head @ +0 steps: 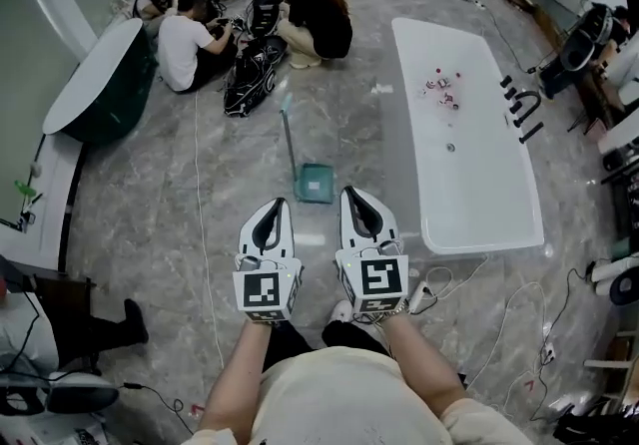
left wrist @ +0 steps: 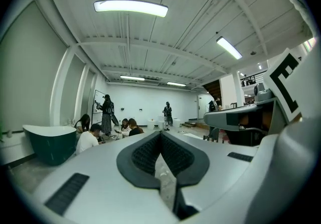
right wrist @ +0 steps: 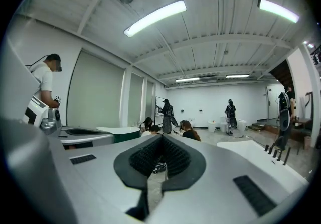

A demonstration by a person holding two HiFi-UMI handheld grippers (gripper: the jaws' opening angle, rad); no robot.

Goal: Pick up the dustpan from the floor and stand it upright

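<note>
A teal dustpan lies flat on the grey marbled floor, its long thin handle running away from me. Both grippers are held side by side above the floor, just short of the pan. My left gripper points forward with its jaws closed and nothing between them; its tip is a little left of the pan. My right gripper is likewise shut and empty, its tip just right of the pan. In the left gripper view and the right gripper view the dark pads meet. Neither of those views shows the dustpan.
A long white table with small items stands close on the right. A dark green bathtub is at far left. Several people crouch beyond the handle beside a black bag. Cables trail over the floor.
</note>
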